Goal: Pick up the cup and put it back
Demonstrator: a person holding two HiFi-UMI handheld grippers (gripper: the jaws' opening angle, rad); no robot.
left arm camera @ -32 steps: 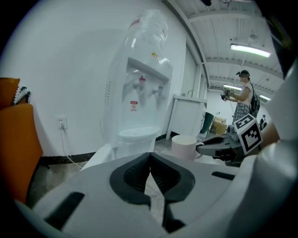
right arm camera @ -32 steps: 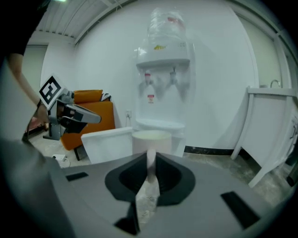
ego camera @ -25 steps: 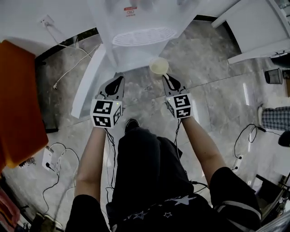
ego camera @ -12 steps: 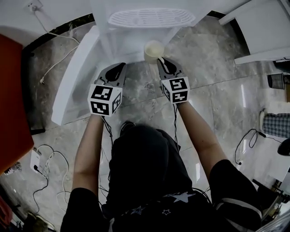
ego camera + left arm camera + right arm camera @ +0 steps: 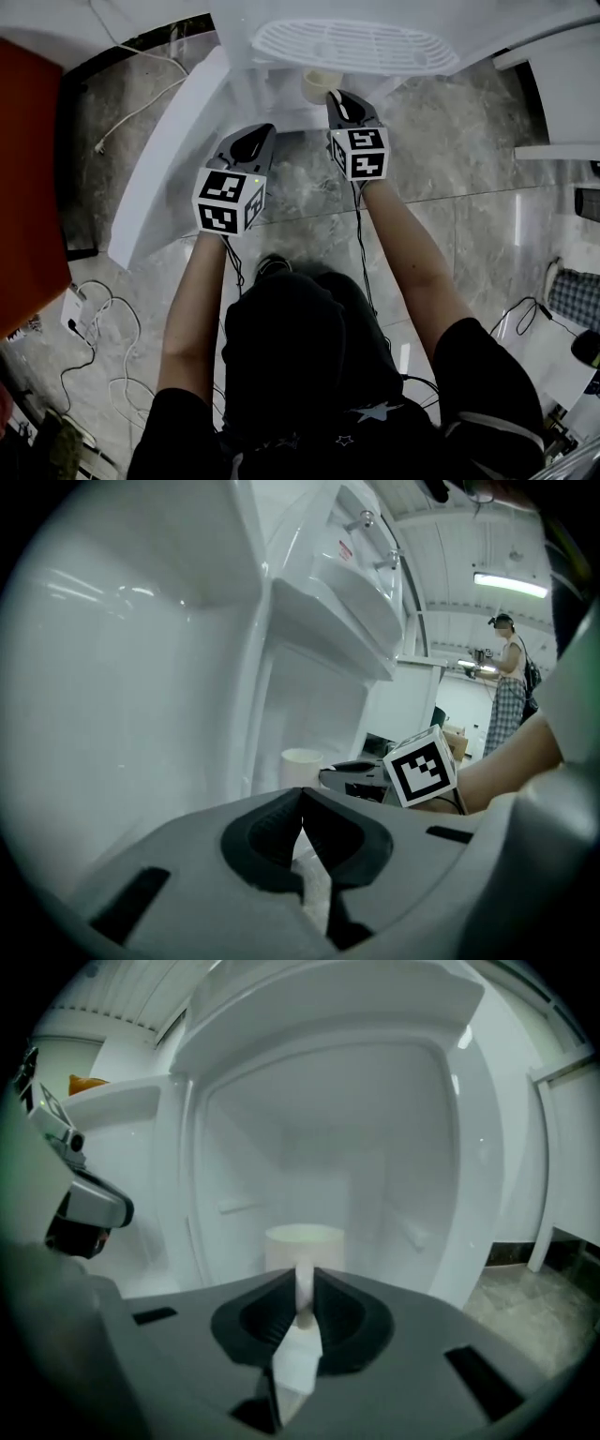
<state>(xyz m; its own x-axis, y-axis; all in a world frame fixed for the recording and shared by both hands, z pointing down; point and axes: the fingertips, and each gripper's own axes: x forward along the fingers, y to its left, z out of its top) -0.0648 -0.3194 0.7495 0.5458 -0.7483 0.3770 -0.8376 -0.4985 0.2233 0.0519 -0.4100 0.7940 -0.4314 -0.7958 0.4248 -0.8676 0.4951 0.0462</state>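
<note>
Grey marbled floor tiles (image 5: 450, 169) spread beneath a tall white plastic water dispenser (image 5: 356, 47). The right gripper (image 5: 302, 1290) has its jaws nearly together, pinching the small pale cream cup (image 5: 303, 1241) by what looks like its handle. The cup sits inside the dispenser's lower recess (image 5: 309, 1129). The left gripper (image 5: 302, 803) is closed on nothing, just beside. I'd keep the cup level, settle its base flat on the shelf, then ease the jaws apart.

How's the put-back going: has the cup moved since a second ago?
Yes. The cup, pinched by the right gripper, went from outside the dispenser's grille to beneath it.
</note>
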